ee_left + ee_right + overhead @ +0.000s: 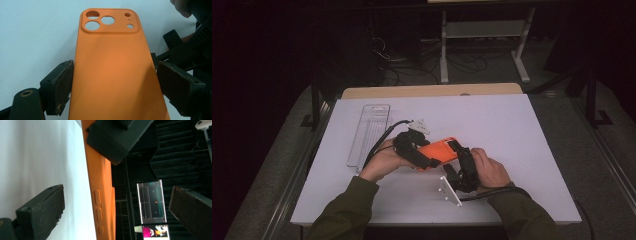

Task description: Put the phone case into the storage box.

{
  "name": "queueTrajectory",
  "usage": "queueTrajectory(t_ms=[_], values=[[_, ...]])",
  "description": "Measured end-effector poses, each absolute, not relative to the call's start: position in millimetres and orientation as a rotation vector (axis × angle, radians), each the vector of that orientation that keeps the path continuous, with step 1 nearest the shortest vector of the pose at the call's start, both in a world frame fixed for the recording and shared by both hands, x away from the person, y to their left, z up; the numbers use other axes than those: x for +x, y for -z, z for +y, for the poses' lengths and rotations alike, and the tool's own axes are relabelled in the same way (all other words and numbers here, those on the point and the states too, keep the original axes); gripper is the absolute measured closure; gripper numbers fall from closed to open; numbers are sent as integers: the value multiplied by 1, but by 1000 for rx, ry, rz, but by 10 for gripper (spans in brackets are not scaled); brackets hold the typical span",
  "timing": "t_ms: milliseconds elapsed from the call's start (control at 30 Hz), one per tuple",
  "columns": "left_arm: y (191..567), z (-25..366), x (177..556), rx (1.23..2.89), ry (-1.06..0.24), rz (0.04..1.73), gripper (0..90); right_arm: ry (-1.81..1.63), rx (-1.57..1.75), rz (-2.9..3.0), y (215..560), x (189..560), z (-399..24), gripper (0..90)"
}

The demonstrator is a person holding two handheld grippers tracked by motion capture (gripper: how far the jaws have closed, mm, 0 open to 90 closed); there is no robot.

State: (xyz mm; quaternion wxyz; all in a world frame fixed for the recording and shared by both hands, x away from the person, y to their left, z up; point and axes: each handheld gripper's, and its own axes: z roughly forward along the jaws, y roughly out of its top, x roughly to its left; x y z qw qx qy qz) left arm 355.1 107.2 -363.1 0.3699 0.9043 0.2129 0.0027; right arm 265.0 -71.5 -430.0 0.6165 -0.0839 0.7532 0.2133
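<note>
An orange phone case (439,151) is held just above the white table (517,135) between the two hands. In the left gripper view its back faces the camera, camera cut-outs at the far end (110,21). My left gripper (428,159) grips the case (112,75) across its width, one pad (62,83) on each long edge. My right gripper (458,152) stands open around the case's far end. In the right gripper view the case (100,195) shows edge-on with its side buttons, well apart from both wide-spread jaws.
A clear plastic tray (369,131) lies lengthwise at the table's left. A wooden table edge (432,91) runs behind the white surface. Beyond are a dark floor with cables and white frame legs (444,55). A lit screen (151,200) shows far off.
</note>
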Motion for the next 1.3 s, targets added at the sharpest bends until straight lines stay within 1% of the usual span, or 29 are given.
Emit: queueTrajectory(t_ms=[400, 433, 700, 800, 933, 1033, 1167, 1300], values=[[363, 104, 353, 2330, -6, 528, 163, -477, -227, 1720, 434, 264, -65, 0], [363, 104, 353, 2332, -5, 528, 163, -470, -225, 1722, 434, 263, -65, 27], [364, 103, 353, 2333, -2, 528, 163, -455, -208, 1719, 435, 263, -64, 72], [364, 103, 353, 2326, -2, 527, 163, -444, -216, 1716, 436, 262, -63, 122], [364, 103, 352, 2335, 0, 528, 163, -436, -212, 1719, 436, 261, -62, 148], [365, 103, 352, 2329, 2, 528, 163, -430, -217, 1743, 436, 261, -61, 203], [364, 103, 352, 2334, 2, 525, 163, -430, -219, 1747, 436, 260, -61, 241], [365, 102, 352, 2329, 1, 530, 163, -432, -226, 1757, 438, 259, -61, 302]])
